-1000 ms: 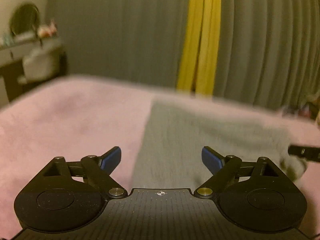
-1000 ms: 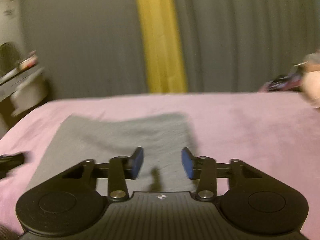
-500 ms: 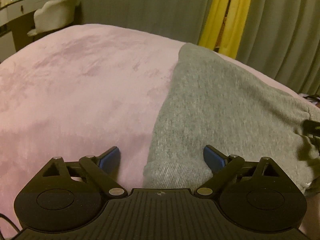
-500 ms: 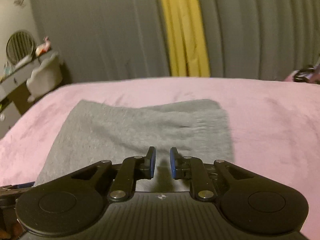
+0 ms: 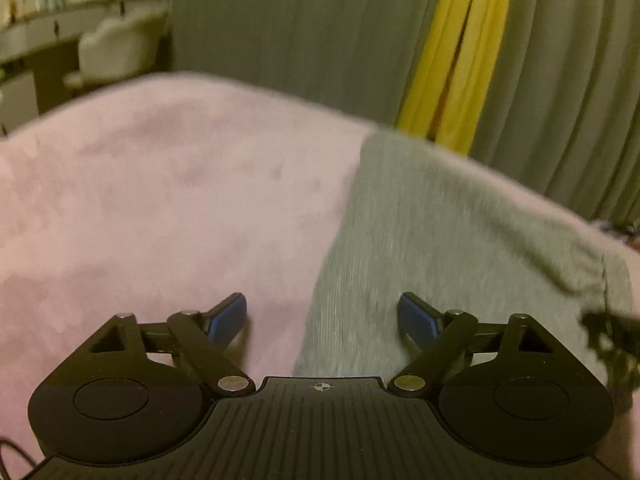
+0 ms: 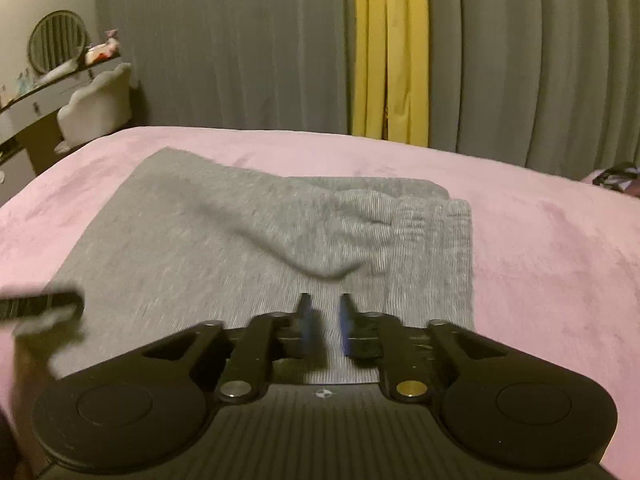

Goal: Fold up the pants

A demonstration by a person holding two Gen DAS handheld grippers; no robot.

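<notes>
While the grey pants [image 6: 248, 248] lie on the pink bed [image 6: 552, 264] as a compact rectangle, the task appears to stand late in the folding sequence, between one fold and the next or at a final tidy. The left hand-held gripper [image 5: 322, 318] has its fingers spread wide and holds nothing; it hangs over the near left edge of the pants, one finger above bare bed, the other above cloth. The right hand-held gripper [image 6: 324, 322] has its fingers drawn close with a narrow gap, and no cloth shows between them. A next fold would call for both grippers to take near corners and carry them together. The pants show a ribbed band along the right edge and a raised crease across the middle; motion blur hides finer detail.
</notes>
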